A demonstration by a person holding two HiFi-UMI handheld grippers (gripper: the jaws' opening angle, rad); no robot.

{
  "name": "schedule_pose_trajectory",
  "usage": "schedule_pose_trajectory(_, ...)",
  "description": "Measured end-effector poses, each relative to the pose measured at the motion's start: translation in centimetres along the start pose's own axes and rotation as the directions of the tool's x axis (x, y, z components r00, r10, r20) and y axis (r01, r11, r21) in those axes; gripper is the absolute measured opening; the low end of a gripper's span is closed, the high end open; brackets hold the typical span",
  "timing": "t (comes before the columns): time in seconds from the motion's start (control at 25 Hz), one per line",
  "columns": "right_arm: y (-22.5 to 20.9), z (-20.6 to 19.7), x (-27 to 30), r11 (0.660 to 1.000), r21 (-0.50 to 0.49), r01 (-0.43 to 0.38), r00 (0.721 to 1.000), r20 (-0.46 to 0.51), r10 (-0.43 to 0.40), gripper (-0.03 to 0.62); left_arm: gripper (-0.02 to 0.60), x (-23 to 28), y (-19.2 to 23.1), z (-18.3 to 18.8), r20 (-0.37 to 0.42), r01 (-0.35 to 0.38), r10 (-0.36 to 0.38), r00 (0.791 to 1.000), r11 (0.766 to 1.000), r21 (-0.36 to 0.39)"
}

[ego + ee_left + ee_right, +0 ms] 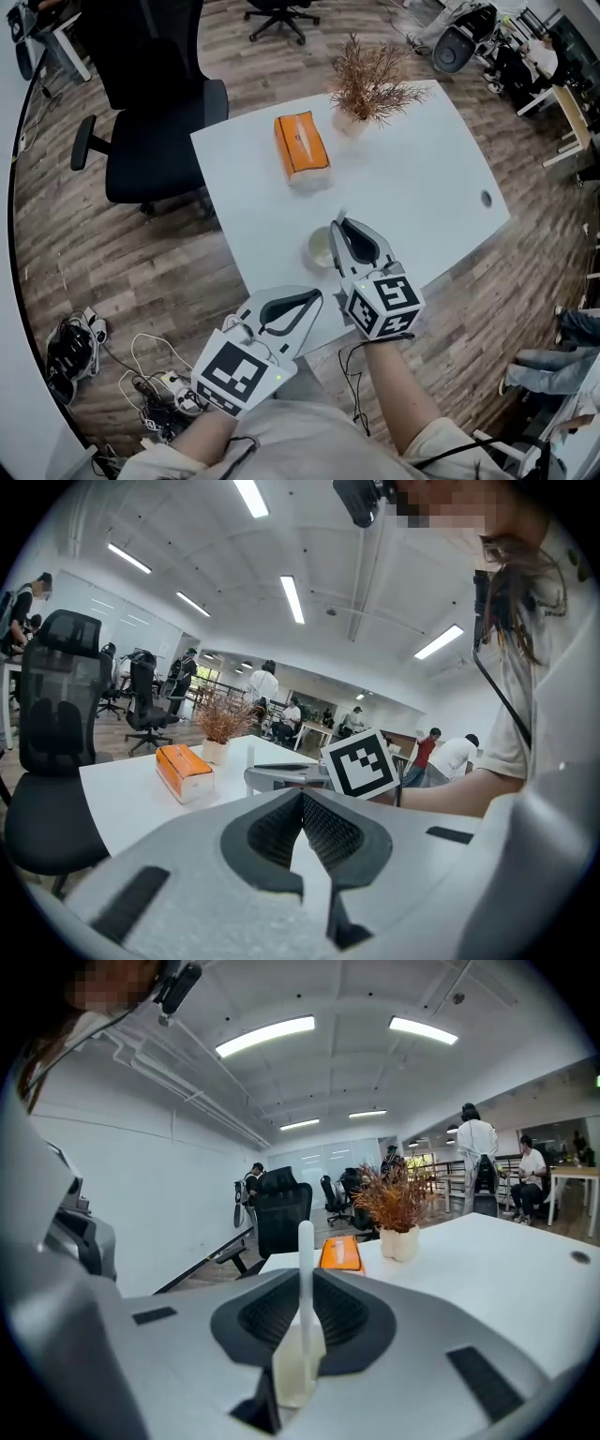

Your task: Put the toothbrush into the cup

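A white toothbrush (305, 1309) stands upright between the jaws of my right gripper (306, 1277), which is shut on it. In the head view its thin white end (339, 217) pokes out past my right gripper (337, 227). The pale round cup (320, 249) stands on the white table (422, 178) just left of that gripper's jaws, near the front edge. My left gripper (316, 296) hangs lower left of the cup, over the table's front edge. In the left gripper view its jaws (302, 797) are shut with nothing between them.
An orange tissue box (301, 143) lies at the table's far left and a dried plant in a pale vase (366, 94) stands behind it. A black office chair (155, 112) stands left of the table. Cables (141, 375) lie on the wooden floor.
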State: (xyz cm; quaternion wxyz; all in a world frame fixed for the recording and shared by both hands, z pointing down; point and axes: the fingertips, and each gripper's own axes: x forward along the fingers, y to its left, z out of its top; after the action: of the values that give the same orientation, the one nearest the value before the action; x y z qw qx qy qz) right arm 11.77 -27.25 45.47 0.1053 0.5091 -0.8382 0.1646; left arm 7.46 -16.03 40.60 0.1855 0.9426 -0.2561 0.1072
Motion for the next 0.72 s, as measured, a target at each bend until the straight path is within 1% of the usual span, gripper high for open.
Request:
schedule_pose_trajectory(0.24,-0.1,-1.1,0.8,1.000,0.002,-0.002,0.999,-0.053,0.002,0.055,0.008,0.1,-0.2,0.0,0.000,0.004,-0.004,1.000,1.000,-0.004)
schedule_pose_trajectory(0.72,-0.8,-1.9,1.3,1.000,-0.006,0.022,0.995,-0.094,-0.023,0.055,0.008,0.5,0.2,0.0,0.000,0.001,-0.001,1.000,1.000,-0.006)
